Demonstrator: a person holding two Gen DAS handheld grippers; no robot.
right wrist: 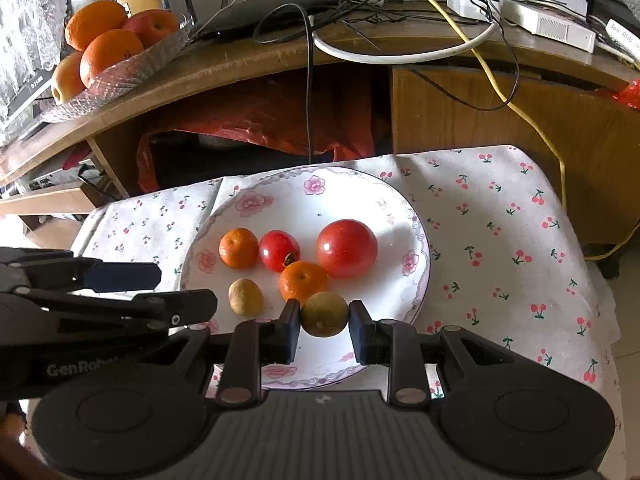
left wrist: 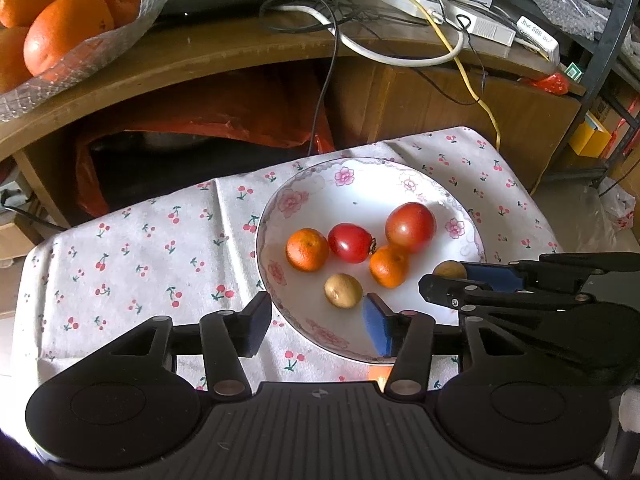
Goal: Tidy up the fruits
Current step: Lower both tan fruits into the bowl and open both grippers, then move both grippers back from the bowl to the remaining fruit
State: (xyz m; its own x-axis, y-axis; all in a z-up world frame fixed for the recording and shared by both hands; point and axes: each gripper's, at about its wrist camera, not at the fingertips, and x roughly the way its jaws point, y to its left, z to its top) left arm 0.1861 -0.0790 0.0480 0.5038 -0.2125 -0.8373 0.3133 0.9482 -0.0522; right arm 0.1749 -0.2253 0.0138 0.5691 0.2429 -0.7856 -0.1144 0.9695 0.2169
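Right gripper (right wrist: 324, 330): we see its pads pinching a small brown-green round fruit (right wrist: 324, 314) over the near part of the plate (right wrist: 280, 200). Left gripper (left wrist: 318, 322): jaws spread, nothing between them, poised over the plate's near-left rim.

In the white floral plate we count two mandarins (right wrist: 239, 248) (right wrist: 303, 281), a small tomato (right wrist: 279, 250), a large tomato (right wrist: 346, 248), and a second brown fruit (right wrist: 245, 297) lying loose near the rim. The plate sits on a cherry-print cloth (right wrist: 500, 248).

Behind, on the wooden desk (right wrist: 256, 60), we note a clear glass dish (right wrist: 120, 70) holding oranges (right wrist: 110, 56) and an apple (right wrist: 154, 26). Cables (right wrist: 440, 4) are tangled along the desk.
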